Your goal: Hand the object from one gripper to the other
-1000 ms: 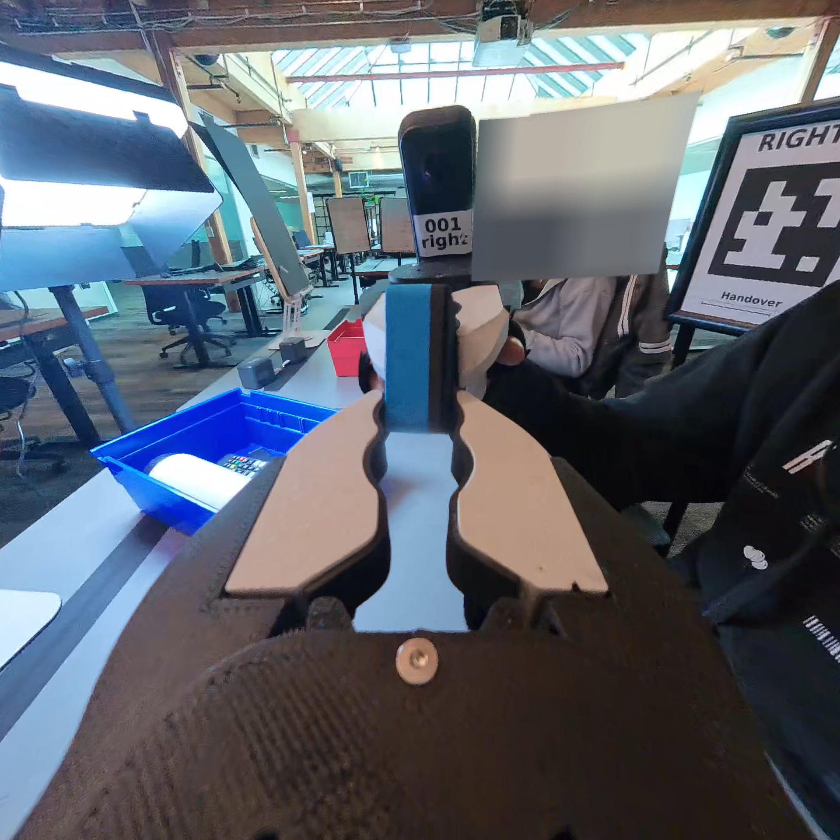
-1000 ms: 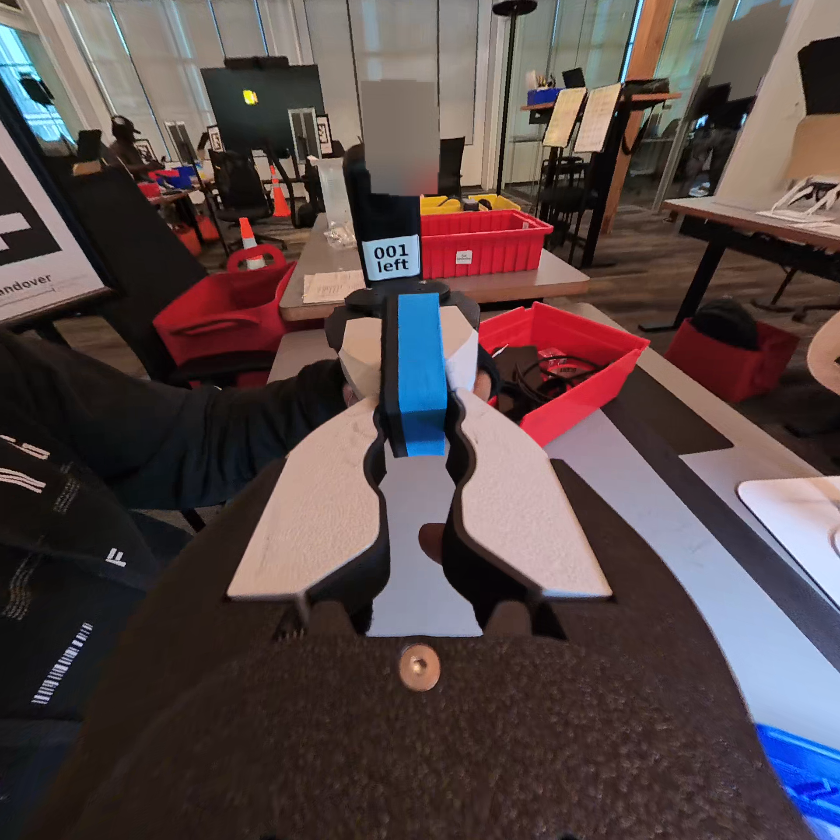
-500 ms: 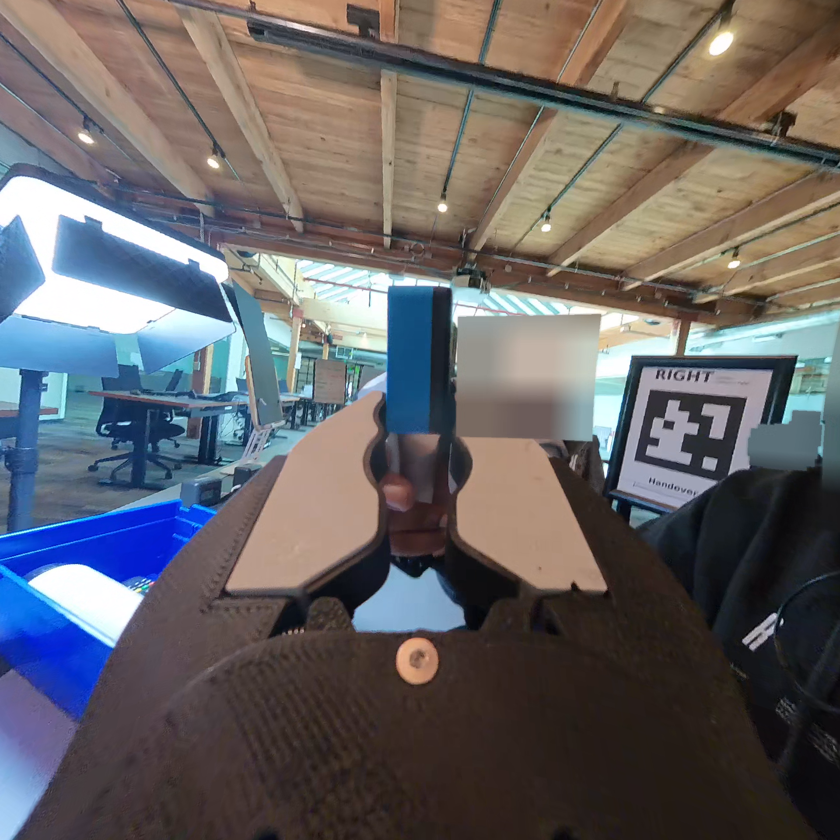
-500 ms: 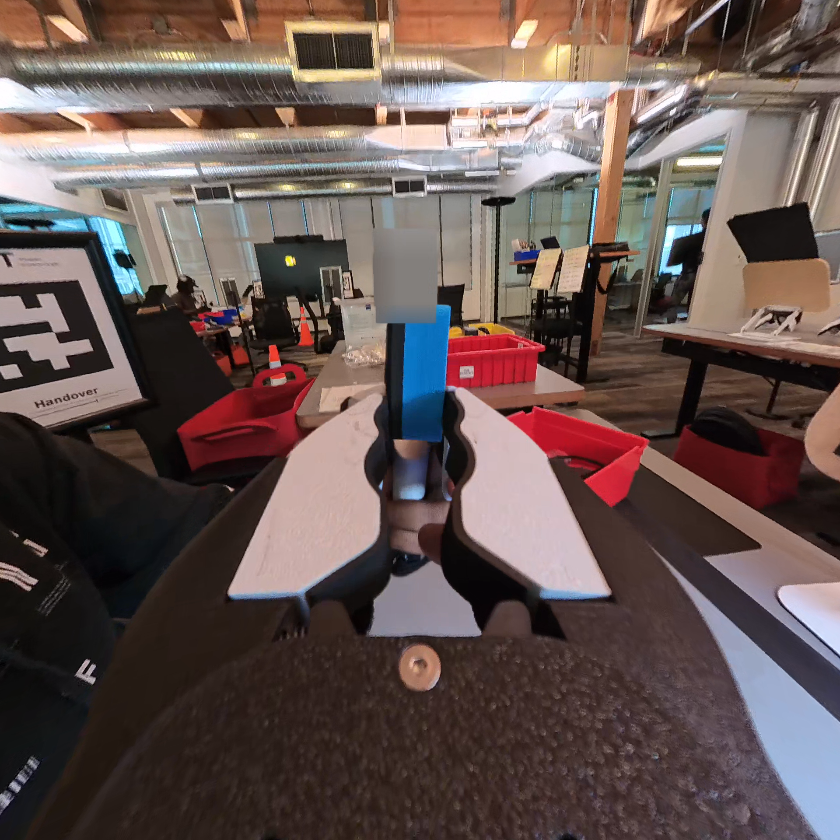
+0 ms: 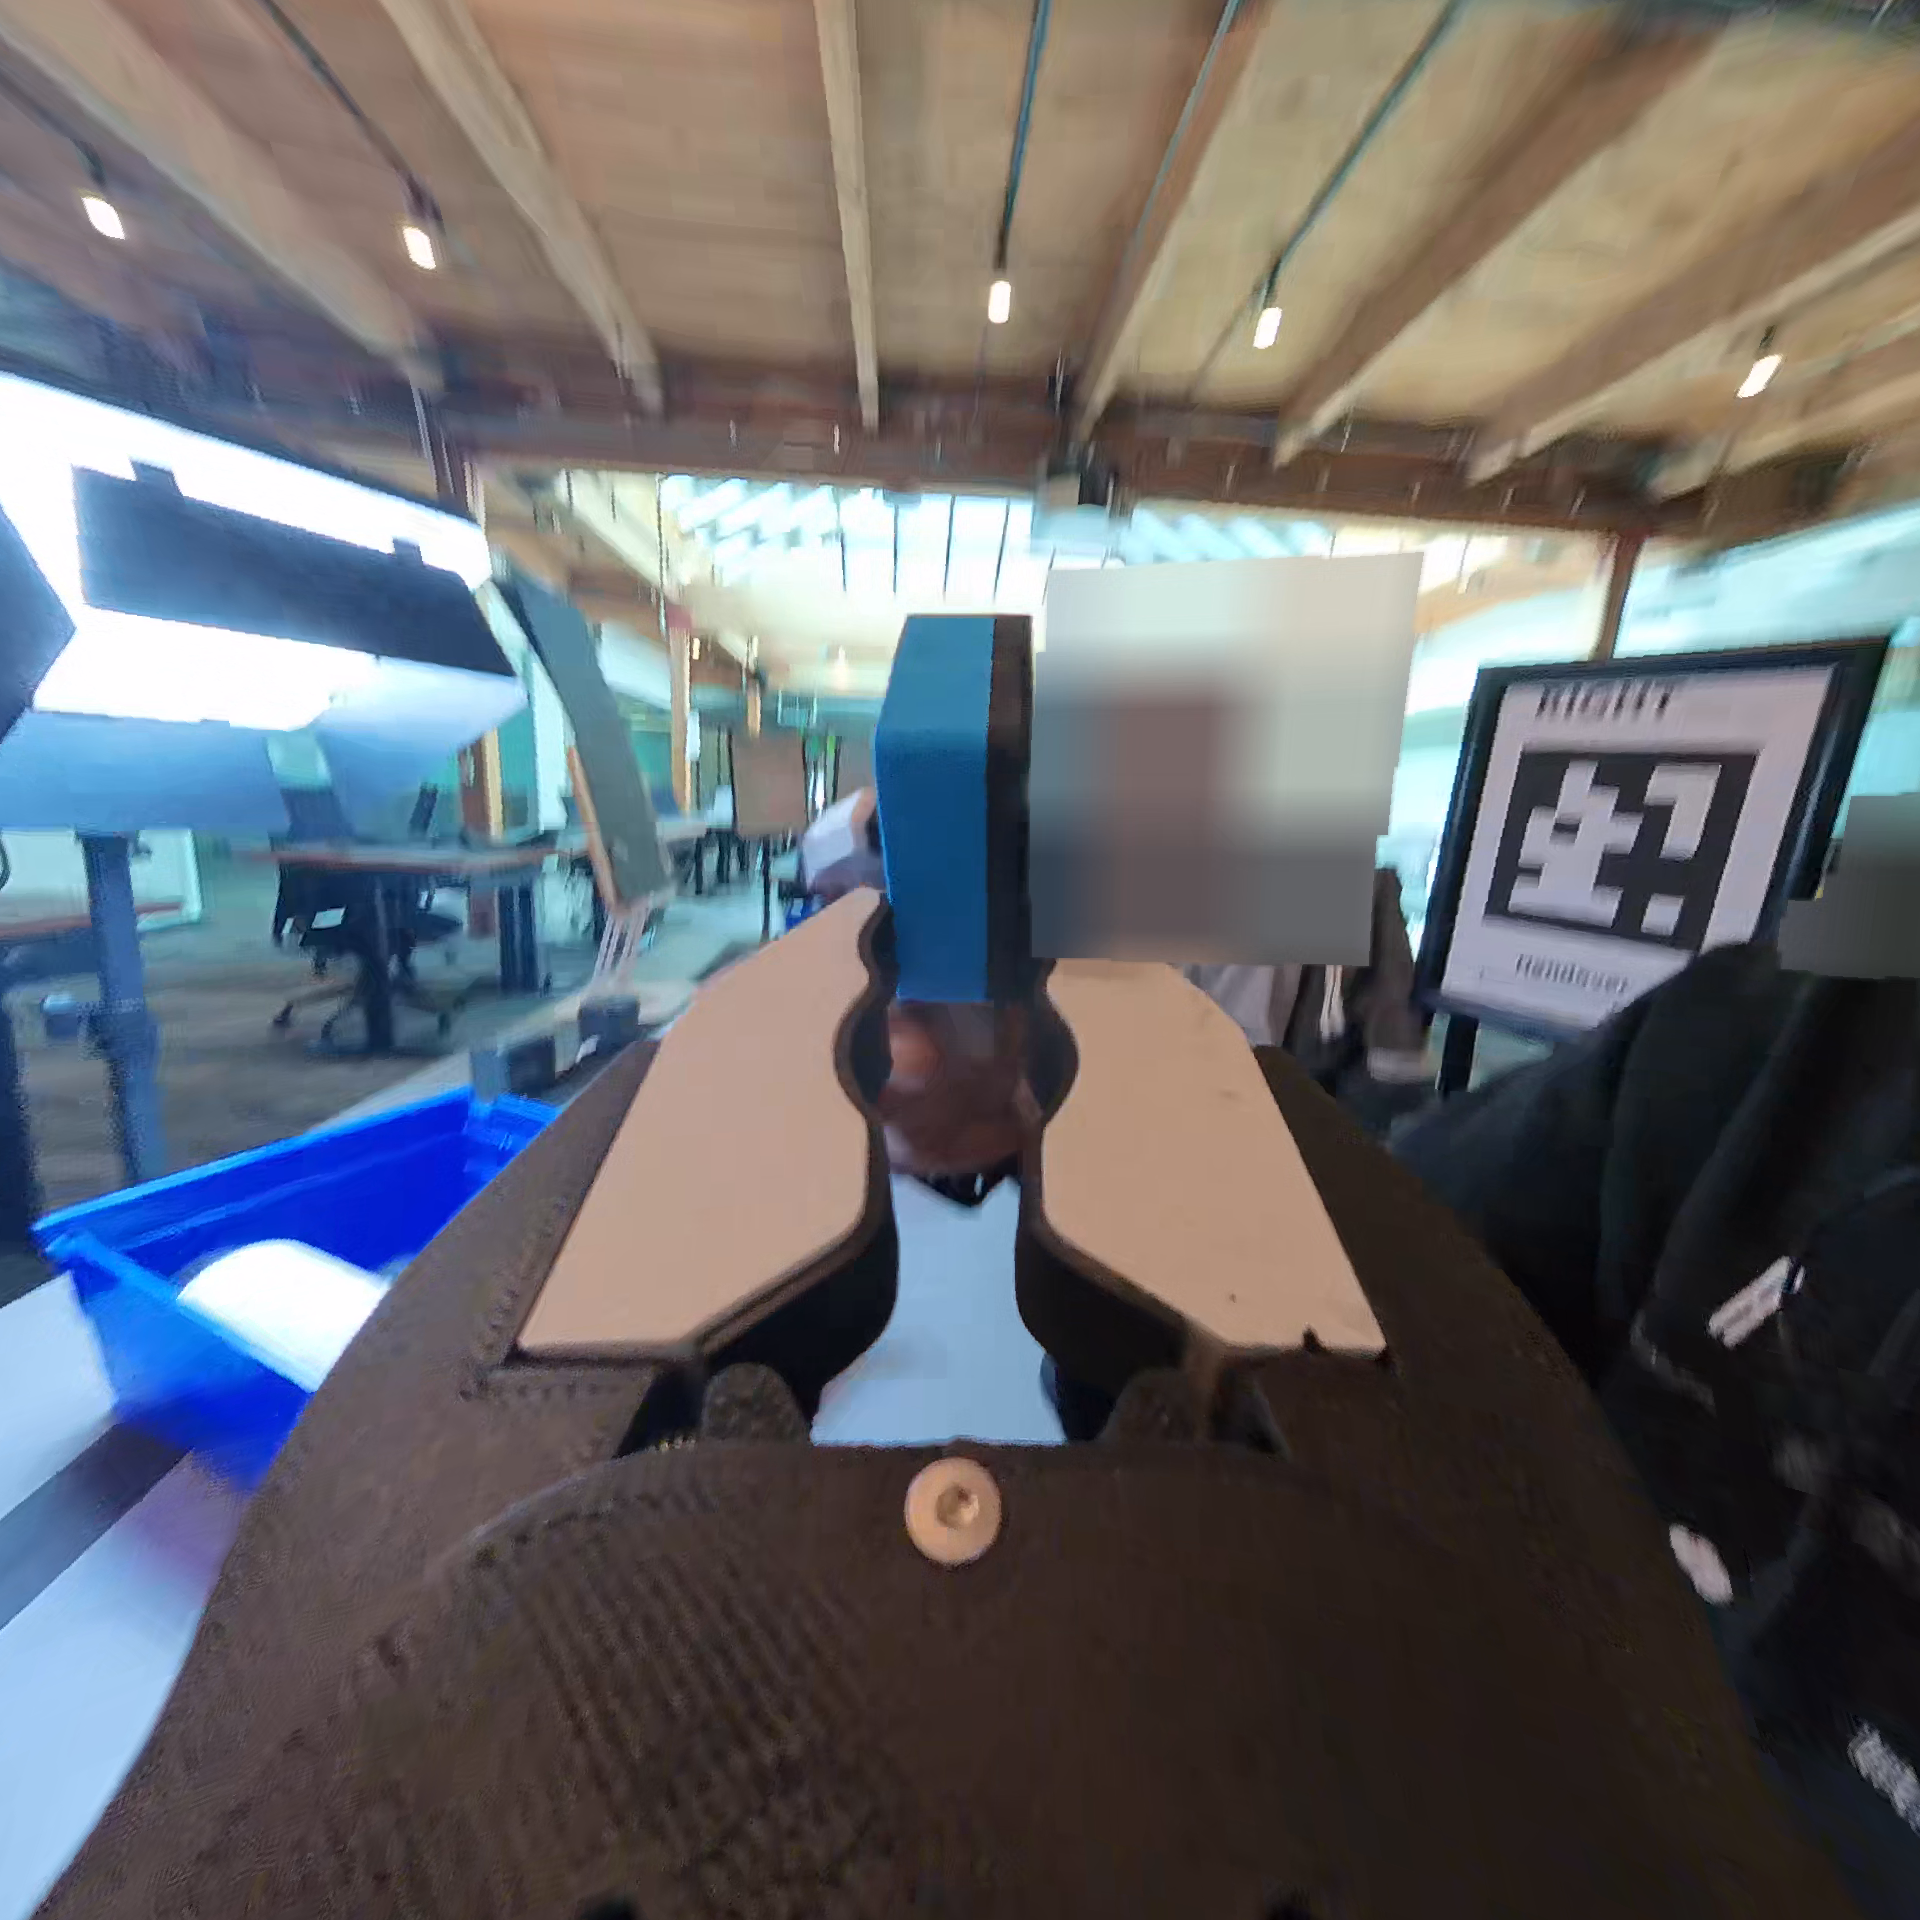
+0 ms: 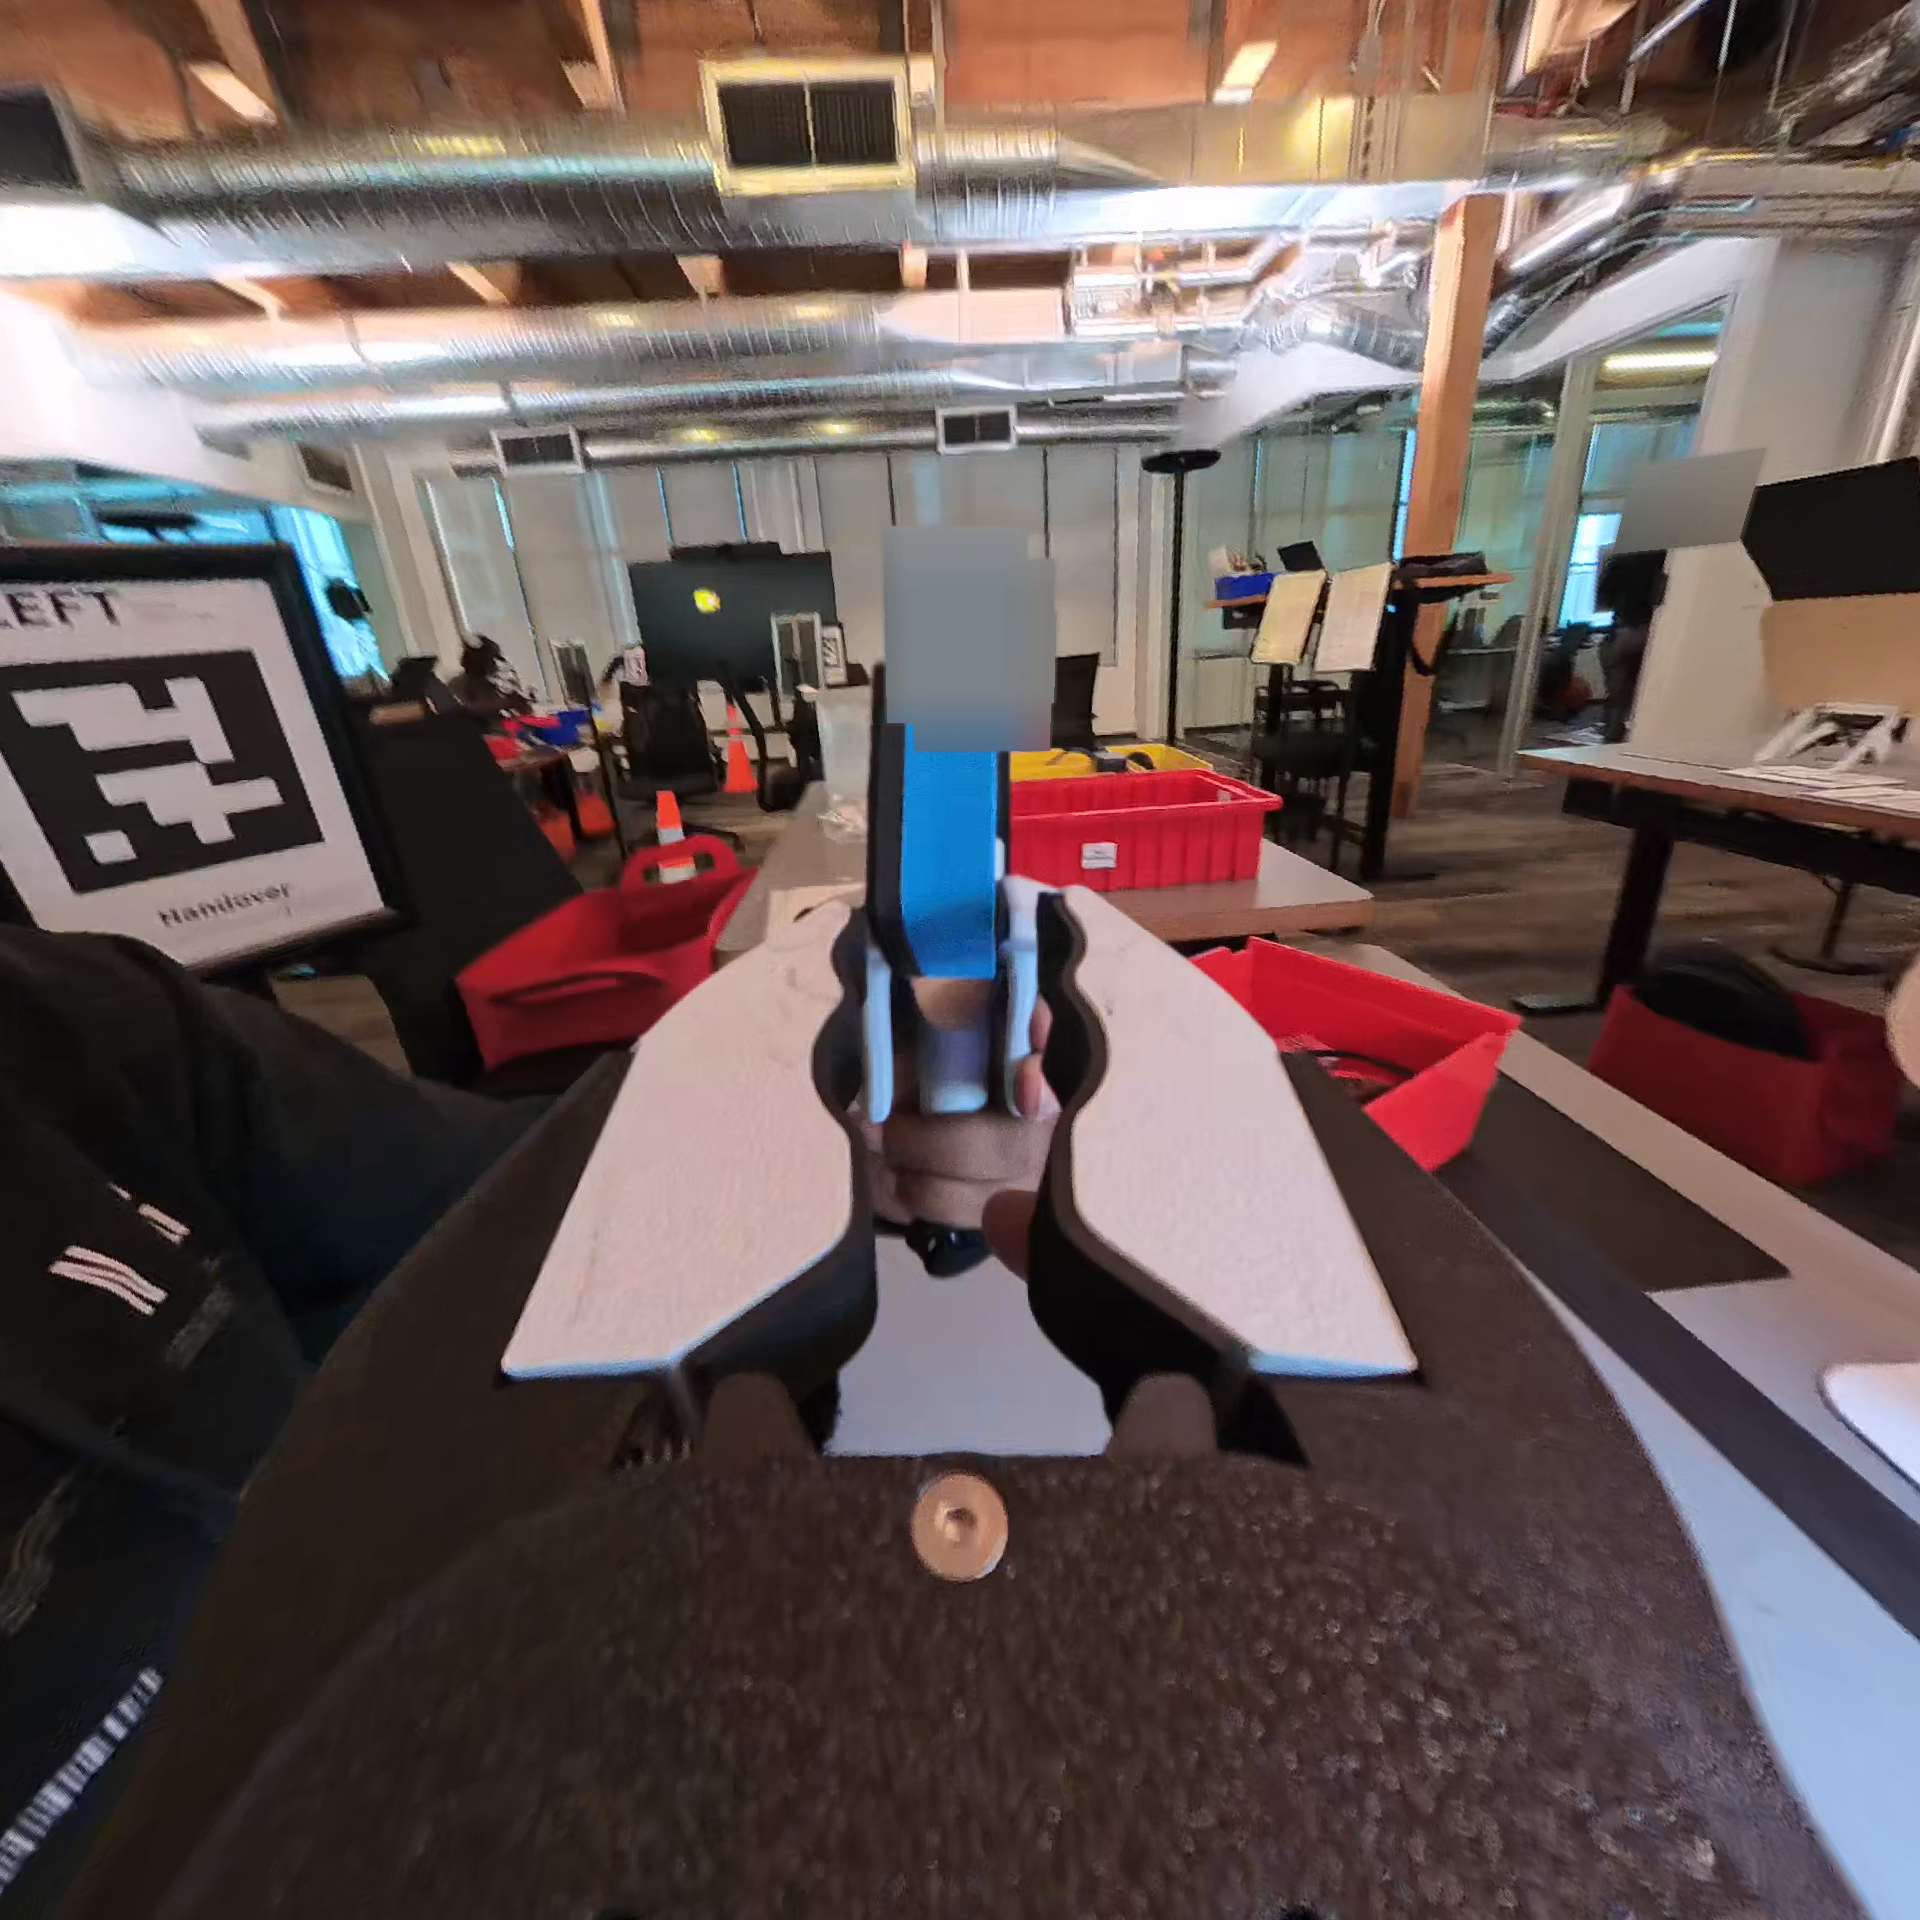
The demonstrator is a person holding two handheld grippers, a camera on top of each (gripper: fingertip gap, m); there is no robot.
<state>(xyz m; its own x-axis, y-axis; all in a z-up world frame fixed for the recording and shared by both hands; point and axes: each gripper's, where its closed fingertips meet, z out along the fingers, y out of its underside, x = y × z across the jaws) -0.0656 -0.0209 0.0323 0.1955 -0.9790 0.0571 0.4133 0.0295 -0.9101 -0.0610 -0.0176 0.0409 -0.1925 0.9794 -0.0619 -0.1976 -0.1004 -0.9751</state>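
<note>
Left tongs [image 5: 956, 940] are pinched shut on the blue-and-black block [image 5: 935, 800] — looks like light, squishy foam. Right tongs [image 6: 951, 920] are spread open either side of it. I'd grab the flat faces.

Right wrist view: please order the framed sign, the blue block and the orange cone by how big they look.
1. framed sign, largest.
2. blue block.
3. orange cone, smallest, though it stands far back, so this is apparent size only.

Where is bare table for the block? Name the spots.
Bare table lies between the red bin and the white pad, and also on the blue bin's near side. Both bins already hold things.
</note>
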